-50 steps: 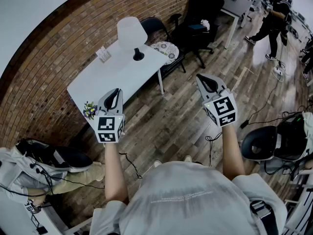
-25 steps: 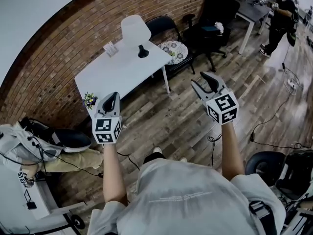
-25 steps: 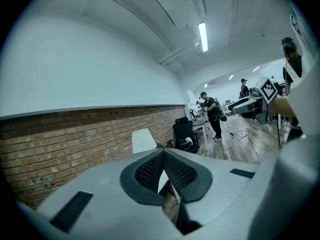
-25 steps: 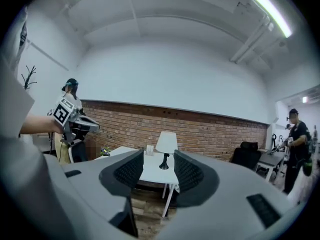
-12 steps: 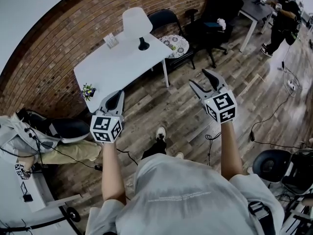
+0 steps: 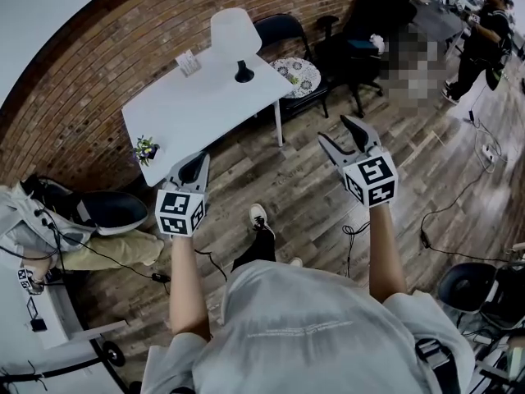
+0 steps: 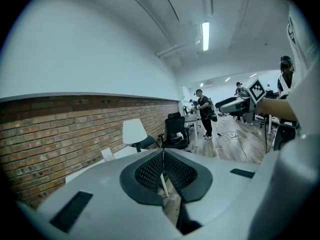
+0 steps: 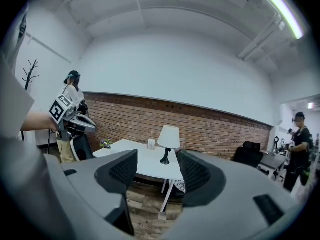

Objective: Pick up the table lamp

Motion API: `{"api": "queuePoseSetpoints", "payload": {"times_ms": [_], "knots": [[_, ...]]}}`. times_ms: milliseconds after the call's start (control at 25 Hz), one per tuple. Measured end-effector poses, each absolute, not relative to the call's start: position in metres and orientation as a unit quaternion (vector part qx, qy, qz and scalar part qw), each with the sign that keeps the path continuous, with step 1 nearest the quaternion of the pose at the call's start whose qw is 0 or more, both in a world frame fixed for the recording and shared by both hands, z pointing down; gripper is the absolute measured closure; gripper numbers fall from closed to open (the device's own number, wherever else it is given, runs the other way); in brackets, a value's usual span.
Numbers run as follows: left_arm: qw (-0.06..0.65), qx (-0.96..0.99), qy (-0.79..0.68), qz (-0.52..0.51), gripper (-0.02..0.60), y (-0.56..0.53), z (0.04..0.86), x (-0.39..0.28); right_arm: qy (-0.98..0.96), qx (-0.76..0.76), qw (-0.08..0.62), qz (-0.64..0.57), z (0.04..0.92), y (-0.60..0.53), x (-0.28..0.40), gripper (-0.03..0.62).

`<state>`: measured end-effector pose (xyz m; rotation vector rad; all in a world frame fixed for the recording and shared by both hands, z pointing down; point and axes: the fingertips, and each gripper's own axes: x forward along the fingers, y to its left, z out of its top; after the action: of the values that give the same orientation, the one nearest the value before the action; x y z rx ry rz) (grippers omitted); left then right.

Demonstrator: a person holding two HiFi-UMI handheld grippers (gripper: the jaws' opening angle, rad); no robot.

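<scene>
The table lamp (image 6: 236, 39), white shade on a black base, stands at the far right end of a white table (image 6: 197, 105) against the brick wall. It also shows in the right gripper view as the lamp (image 8: 168, 140) and in the left gripper view as the lamp (image 7: 134, 132). My left gripper (image 6: 195, 164) is shut and empty, held in the air near the table's front edge. My right gripper (image 6: 343, 136) is open and empty, over the wooden floor to the right of the table. Both are well short of the lamp.
A small card holder (image 6: 189, 61) and a flower pot (image 6: 147, 149) sit on the table. A black chair with a patterned cushion (image 6: 294, 75) stands beside it, an office chair (image 6: 369, 23) further right. A person (image 6: 484, 31) stands at far right. Cables (image 6: 443, 220) lie on the floor.
I have walked a little closer to the table; it and the lamp sit slightly nearer in view. Both grippers keep their pose, left shut and right open.
</scene>
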<state>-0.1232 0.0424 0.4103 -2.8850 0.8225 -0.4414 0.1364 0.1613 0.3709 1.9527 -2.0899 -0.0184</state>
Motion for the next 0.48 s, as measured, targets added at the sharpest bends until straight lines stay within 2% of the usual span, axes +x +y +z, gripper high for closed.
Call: {"api": "queuePoseSetpoints", "payload": {"times_ms": [200,480], "knots": [[0.064,-0.945,0.273,-0.170,0.568,0.021,0.429,-0.121,-0.726,0.672,0.146,-0.002,0.382,0.131,0.139,0.326],[0.038,-0.944,0.285,-0.162,0.568,-0.044,0.441,-0.099,-0.726,0.670,0.156,0.005,0.388,0.072,0.163,0.326]]}}
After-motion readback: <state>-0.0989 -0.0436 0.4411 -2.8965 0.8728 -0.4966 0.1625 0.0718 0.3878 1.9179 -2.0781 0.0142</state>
